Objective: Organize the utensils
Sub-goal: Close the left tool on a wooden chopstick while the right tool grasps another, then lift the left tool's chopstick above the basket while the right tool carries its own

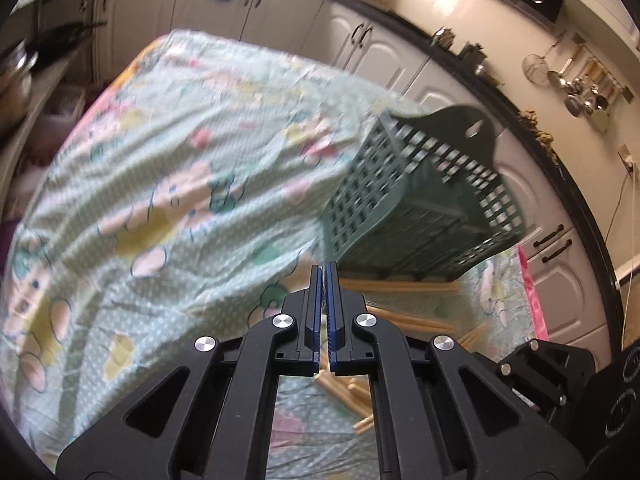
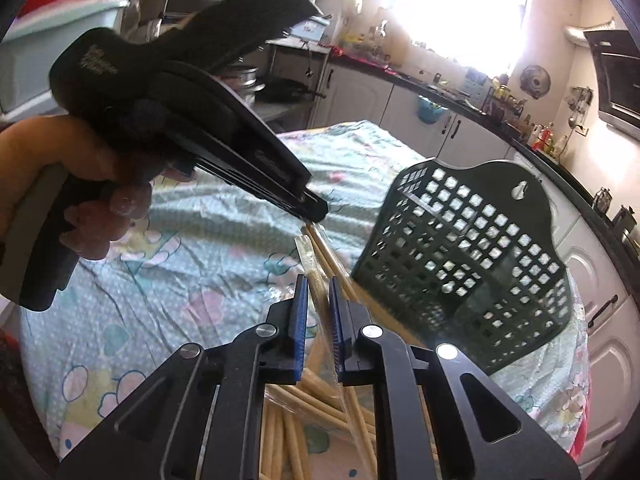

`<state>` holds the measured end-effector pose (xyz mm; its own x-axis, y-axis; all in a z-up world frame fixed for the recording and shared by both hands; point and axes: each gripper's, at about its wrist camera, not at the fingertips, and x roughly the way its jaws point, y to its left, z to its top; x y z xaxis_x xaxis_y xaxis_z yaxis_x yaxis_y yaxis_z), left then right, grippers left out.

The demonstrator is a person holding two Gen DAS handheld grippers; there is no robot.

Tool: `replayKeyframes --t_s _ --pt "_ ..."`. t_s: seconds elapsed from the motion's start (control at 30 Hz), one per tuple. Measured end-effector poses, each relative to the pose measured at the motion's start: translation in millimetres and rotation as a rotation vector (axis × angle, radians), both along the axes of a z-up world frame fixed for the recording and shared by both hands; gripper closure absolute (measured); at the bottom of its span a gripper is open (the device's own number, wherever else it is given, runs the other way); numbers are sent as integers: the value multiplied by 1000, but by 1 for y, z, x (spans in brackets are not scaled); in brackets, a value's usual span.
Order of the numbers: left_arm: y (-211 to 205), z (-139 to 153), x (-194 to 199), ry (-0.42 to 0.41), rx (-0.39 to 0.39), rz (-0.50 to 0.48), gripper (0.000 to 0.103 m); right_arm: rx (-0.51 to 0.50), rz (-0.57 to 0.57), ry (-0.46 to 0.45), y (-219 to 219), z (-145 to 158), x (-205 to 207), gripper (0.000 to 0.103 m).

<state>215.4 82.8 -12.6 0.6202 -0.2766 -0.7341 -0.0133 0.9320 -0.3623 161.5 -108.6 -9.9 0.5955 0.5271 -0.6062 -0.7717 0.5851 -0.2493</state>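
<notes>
In the left wrist view your left gripper (image 1: 325, 276) has its blue pads pressed together; only a thin sliver, perhaps clear wrapper, shows between them. Beyond it, the green perforated utensil basket (image 1: 420, 196) stands near the right edge of the cloth-covered table (image 1: 160, 160), and wooden chopsticks (image 1: 404, 286) lie scattered at its foot — handy for loading. The table's left stretch is bare cloth, good room for swinging. In the right wrist view your right gripper (image 2: 319, 300) is narrowed onto a wrapped pair of chopsticks (image 2: 316, 256), whose far end the left gripper pinches — a two-ended hold, likely to steady or strip the wrapper. The basket stands just right; mind its rim.
</notes>
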Motion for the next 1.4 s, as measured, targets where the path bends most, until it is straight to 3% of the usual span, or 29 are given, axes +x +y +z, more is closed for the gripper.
replayKeyframes --t_s 0.47,1.4 --pt "-32 72 -9 -178 51 -82 103 188 -78 -26 -44 62 -4 97" --pt "-80 168 -7 -381 86 -175 103 427 -178 -132 -96 158 23 97"
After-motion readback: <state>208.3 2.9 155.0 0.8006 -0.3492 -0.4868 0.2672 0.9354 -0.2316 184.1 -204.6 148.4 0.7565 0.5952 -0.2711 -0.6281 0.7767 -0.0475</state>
